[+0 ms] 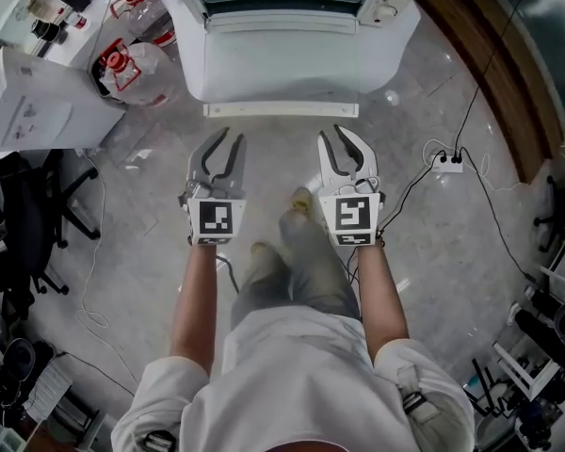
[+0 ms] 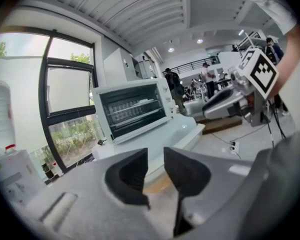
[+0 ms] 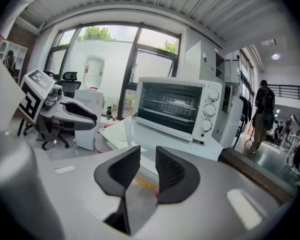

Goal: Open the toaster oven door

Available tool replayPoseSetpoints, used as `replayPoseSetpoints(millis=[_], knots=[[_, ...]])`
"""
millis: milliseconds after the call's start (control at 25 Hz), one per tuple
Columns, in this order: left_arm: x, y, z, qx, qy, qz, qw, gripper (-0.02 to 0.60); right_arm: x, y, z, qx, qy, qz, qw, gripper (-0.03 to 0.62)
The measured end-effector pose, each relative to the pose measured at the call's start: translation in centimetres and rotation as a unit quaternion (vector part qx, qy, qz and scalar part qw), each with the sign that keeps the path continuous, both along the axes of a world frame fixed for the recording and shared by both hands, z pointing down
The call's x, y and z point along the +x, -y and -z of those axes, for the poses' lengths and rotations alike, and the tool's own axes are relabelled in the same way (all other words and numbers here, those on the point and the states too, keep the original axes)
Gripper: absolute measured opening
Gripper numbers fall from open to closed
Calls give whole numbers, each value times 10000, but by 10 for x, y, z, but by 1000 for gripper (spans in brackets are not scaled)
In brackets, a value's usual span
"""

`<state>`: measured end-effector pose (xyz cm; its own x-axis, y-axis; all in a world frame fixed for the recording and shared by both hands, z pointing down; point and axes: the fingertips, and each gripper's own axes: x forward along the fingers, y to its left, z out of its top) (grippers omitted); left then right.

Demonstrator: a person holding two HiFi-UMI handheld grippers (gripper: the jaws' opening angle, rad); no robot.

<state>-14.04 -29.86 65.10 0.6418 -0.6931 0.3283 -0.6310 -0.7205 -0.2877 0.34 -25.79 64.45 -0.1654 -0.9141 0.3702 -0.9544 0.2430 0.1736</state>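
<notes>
White painted metal and dark glass made up the boxy toaster oven (image 3: 182, 84), which sat at the far side of the white counter (image 1: 282, 78) ahead of you. Its glass-fronted door (image 3: 162, 104) stood upright and looked shut. You could expect a stiff, fairly light door swinging on a hinge, with the glass as its fragile part. The oven body might also slide on the smooth counter if you pulled hard. The pale bar (image 1: 282, 22) across the front looked like the place to take hold, though whether it was the handle could not be told.

Your left hand-held gripper (image 1: 230, 141) hung in the air on the near side of the counter, its jaws partly apart with a narrow gap and nothing between them. Your right hand-held gripper (image 1: 334, 139), just to its right, was likewise partly open and empty. Neither touched the oven or the counter.
</notes>
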Motion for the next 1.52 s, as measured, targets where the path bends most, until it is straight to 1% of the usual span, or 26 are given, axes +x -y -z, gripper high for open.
replayPoseSetpoints(millis=[40,160,280,480,600,720,960,1200,1320,1520], knots=[[-2,-1,14,6,-51,60,10000,95,-1,-2,13,31,30,-12,10000,94],[-9,-8,52,14,-194,215,9996,80,-2,-10,50,123,69,-47,9999,64],[-16,-18,90,22,-341,345,9988,73,-4,-21,86,186,102,-57,9998,63],[-30,-32,151,-69,-757,710,9946,31,-4,-40,138,320,296,-175,9989,25],[-37,-43,180,-4,-846,776,9934,6,-2,-54,164,409,362,-278,9981,12],[-48,-55,202,41,-871,827,9928,-2,-6,-69,186,464,321,-316,9979,2],[-63,-76,237,55,-1081,866,9903,-2,-7,-92,226,640,365,-427,9964,2],[-76,-100,264,-119,-1146,755,9905,-2,-4,-119,247,664,545,-463,9952,2],[-85,-107,280,-45,-1162,747,9904,-2,-3,-130,259,731,625,-518,9940,2],[-100,-121,300,-9,-1246,734,9895,-2,-9,-143,278,768,544,-518,9942,2]])
